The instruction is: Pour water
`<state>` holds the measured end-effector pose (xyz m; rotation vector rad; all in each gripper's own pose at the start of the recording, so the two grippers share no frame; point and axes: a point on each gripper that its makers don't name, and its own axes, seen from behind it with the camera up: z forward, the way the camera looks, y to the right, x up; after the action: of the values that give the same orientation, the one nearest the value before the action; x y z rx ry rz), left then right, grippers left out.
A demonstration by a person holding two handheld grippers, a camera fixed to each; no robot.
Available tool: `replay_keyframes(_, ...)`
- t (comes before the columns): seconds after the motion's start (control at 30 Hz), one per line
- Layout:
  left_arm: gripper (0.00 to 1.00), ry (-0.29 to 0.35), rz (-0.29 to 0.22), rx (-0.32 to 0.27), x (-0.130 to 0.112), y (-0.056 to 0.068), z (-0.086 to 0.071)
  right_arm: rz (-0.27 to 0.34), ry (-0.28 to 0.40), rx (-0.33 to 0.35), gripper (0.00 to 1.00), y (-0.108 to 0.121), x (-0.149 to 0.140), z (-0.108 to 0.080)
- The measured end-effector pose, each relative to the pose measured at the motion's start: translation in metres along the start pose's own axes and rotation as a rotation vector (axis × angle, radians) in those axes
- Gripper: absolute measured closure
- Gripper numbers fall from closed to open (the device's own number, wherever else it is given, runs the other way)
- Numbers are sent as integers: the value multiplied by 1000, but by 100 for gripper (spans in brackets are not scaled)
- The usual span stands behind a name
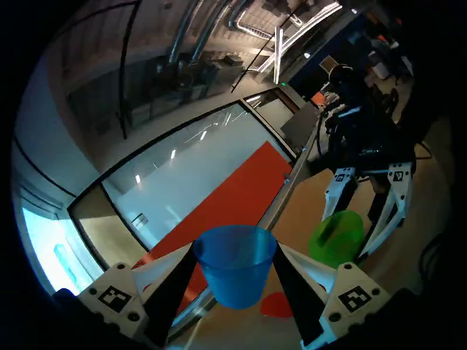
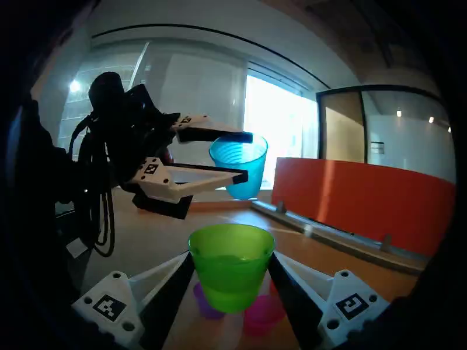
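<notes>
In the right gripper view, the left hand-held gripper (image 2: 248, 156) shows well to the left of the orange panel (image 2: 362, 198), raised above the counter (image 2: 152, 239). Its two fingers are closed on the blue cup (image 2: 239, 157), one on either side of the wall. The cup sits about upright, its open mouth on top, just left of the panel's near end and higher than the panel's top edge.

Nearer the camera, still left of the orange panel and lower than its base, the right hand-held gripper (image 2: 232, 256) clamps the green cup (image 2: 232, 265) between its fingers. This cup also stands upright with its rim level. Whether either cup has water in it I cannot tell.

Below the green cup, on the counter in front of the panel, stand a small purple cup (image 2: 204, 303) and, just to its right, a pink cup (image 2: 262, 315), both partly hidden by the green one.

In the left gripper view the blue cup sits between that gripper's own fingers in front of the orange panel. The green cup hangs off the panel's right side in the other gripper's grip, apart from the blue cup.
</notes>
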<state>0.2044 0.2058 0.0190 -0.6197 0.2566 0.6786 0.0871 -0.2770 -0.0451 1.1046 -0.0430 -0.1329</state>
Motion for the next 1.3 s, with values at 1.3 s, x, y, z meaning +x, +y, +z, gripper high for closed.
replay_keyframes(1.3, 13, -147, -664, -78, -53, 17, -18, 1, -14, 12, 11, -10, 16, -2)
